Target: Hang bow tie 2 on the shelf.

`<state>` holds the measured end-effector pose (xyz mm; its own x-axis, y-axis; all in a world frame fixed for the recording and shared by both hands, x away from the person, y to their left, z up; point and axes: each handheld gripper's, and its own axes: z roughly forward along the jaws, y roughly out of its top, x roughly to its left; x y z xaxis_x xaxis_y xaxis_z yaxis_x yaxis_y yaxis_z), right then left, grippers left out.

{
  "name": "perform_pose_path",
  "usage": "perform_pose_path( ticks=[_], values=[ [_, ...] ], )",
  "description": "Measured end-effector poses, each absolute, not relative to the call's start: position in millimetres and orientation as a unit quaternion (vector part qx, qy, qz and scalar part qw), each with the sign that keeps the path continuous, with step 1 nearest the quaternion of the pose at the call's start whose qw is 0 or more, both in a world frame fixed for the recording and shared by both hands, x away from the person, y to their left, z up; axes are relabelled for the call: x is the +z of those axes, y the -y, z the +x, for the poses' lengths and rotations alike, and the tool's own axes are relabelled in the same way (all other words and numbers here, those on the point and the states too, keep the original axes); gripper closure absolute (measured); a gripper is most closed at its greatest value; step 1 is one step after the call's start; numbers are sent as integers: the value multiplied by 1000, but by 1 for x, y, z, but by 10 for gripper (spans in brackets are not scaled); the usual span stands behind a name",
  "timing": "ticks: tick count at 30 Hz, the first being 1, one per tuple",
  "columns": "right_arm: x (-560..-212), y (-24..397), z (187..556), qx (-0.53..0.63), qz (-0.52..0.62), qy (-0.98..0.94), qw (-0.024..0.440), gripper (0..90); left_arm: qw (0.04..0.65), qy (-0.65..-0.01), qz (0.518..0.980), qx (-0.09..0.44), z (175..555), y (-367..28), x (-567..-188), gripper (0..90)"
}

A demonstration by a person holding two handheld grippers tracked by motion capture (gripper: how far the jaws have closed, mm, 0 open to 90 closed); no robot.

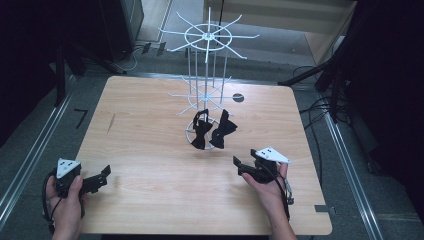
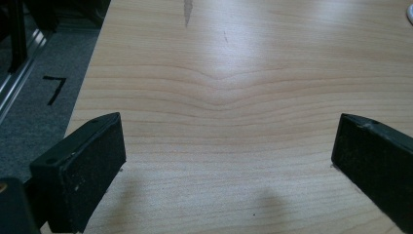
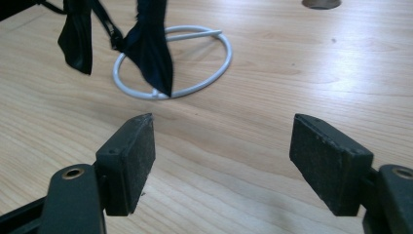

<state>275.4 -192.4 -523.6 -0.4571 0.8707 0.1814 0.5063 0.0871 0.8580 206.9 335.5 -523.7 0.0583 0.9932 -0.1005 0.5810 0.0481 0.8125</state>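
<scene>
Black satin bow ties (image 1: 212, 131) drooping off white wire rack (image 1: 206, 55).

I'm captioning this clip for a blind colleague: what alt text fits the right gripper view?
The right gripper stands open and empty, its two black jaws low over a light wooden table. Beyond them two black bow ties hang above the white ring base of a wire rack.

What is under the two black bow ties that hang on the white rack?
Under the two black bow ties is the white ring base of the rack, resting on the wooden table. The ties cover the ring's near-left part, so what lies there cannot be seen.
</scene>
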Motion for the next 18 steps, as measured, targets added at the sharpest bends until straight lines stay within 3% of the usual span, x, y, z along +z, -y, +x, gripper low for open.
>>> perform_pose_path(
  ticks=[18],
  values=[
    [-526, 225, 270, 476, 499, -691, 216, 275, 364, -625, 629, 284, 207, -335, -524, 0]
  ],
)
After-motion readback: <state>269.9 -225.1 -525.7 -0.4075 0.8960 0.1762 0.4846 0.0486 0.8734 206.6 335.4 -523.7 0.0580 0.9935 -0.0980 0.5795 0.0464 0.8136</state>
